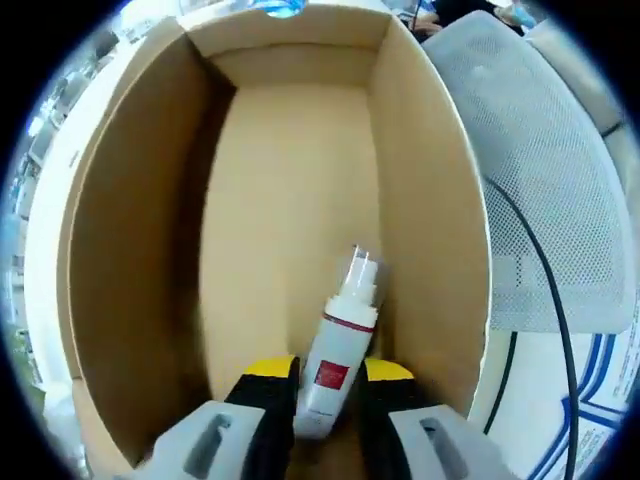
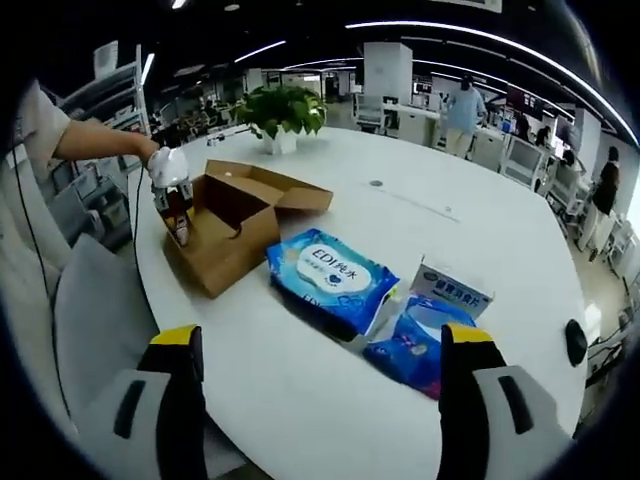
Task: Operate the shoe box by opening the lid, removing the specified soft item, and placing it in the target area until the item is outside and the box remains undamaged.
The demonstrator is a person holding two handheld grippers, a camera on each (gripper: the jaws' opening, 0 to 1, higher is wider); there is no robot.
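Down in the open cardboard box (image 1: 290, 200), the left gripper (image 1: 328, 385) had its jaws clenched around the base of a white pump bottle (image 1: 340, 350) lying on the box floor, nozzle pointing away, apparently grasped low so it could be lifted clear of the walls. The right gripper (image 2: 320, 350) hung released above the white table (image 2: 470, 240), probably waiting, with the blue wipes pack (image 2: 335, 275) just ahead and the box beyond at the edge.

Open-plan office, long ceiling strip lights (image 2: 450, 30), rows of desks (image 2: 500, 150) with people standing, big white round table (image 2: 330, 400), potted plant (image 2: 283, 110), mesh office chair (image 1: 540, 180)
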